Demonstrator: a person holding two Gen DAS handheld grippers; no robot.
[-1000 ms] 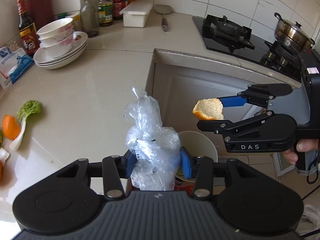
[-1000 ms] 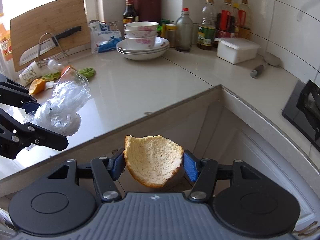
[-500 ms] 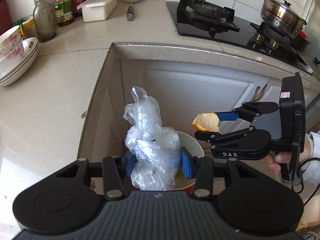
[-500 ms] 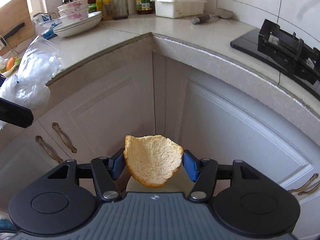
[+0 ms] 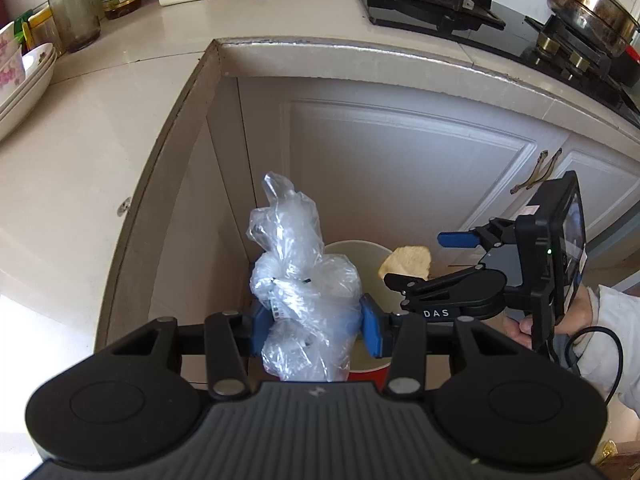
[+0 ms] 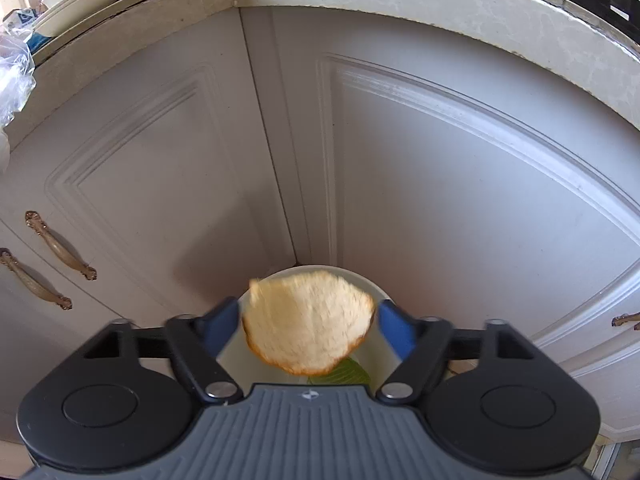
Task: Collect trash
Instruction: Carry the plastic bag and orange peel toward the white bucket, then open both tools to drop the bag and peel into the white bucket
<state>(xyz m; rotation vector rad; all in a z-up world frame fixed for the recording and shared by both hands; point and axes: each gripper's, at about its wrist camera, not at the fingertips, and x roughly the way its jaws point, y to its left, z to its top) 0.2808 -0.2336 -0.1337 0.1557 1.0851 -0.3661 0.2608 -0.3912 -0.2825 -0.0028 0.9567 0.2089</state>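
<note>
Trash first: pale, cup-shaped orange peel (image 6: pixel 310 322), blurred, sits loose between my right claw (image 6: pixel 310 328), whose jaws have just been spreading, above the round white bin (image 6: pixel 372 286) in the cabinet corner. Risk: peel clips the rim and falls outside. My left claw (image 5: pixel 310 328) pinches a crumpled clear plastic bag (image 5: pixel 304 300) beside the bin; light, bulky, it could catch on the rim or drift.

The bin (image 6: pixel 376 288) mouth lies open below, hemmed by cabinet doors (image 6: pixel 460 184) behind.
</note>
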